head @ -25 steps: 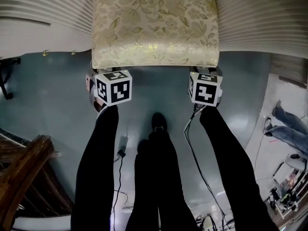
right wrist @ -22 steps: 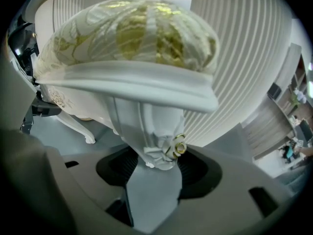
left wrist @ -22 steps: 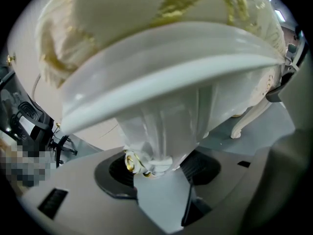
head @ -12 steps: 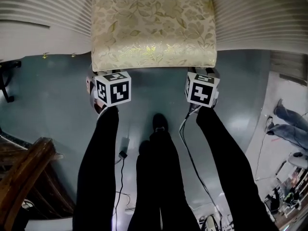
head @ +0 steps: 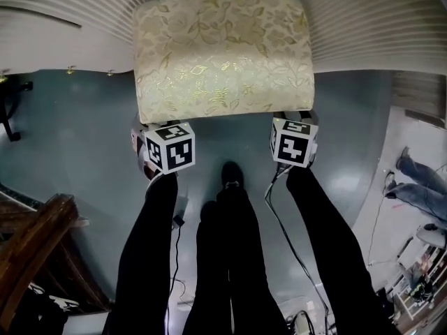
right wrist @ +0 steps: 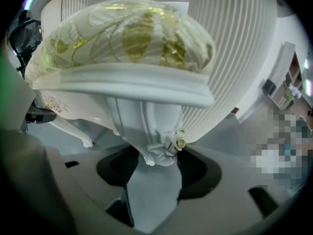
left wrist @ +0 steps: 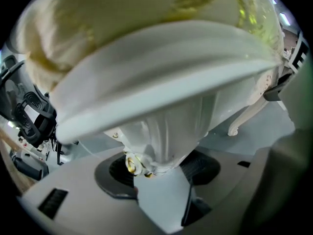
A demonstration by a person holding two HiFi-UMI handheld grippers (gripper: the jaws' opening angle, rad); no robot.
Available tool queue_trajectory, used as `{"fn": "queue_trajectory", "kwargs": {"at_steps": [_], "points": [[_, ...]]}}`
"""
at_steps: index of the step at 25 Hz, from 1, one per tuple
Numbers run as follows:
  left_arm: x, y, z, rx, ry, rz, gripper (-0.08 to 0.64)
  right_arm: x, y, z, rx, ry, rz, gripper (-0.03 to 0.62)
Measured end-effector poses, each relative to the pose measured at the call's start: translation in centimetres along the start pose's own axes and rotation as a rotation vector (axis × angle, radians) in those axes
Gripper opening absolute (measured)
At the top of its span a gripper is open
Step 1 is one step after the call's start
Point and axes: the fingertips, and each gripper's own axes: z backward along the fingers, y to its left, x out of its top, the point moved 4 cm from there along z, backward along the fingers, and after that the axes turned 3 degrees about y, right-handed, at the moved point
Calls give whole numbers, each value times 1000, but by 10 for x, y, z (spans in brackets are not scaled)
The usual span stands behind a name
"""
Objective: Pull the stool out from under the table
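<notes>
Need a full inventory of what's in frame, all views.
stool: 1, gold floral cushion on white frame, top centre
fluted panels: 2, white, either side of stool
floor: blue-grey
wooden furniture: 1, brown, lower left
cable: black, on floor
bystander legs: blue jeans, right edge
sleeves: 2, black
shoe: 1, black, centre
left claw: closed on a front stool leg
right claw: closed on the other

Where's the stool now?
Head view, top centre: the stool stands between the table's fluted panels, its near legs clamped in the left gripper and right gripper.
</notes>
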Motion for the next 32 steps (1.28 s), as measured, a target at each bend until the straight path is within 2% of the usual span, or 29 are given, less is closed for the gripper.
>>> {"fn": "queue_trajectory", "kwargs": {"at_steps": [8, 19, 32], "points": [[2, 7, 0, -16, 29, -32, 278, -7, 5, 9, -15, 61, -28, 250], [2, 6, 0, -3, 43, -22, 278, -4, 2, 4, 16, 34, -1, 250], [2, 5, 2, -6, 66, -25, 279, -7, 5, 6, 20, 72, -6, 250]]}}
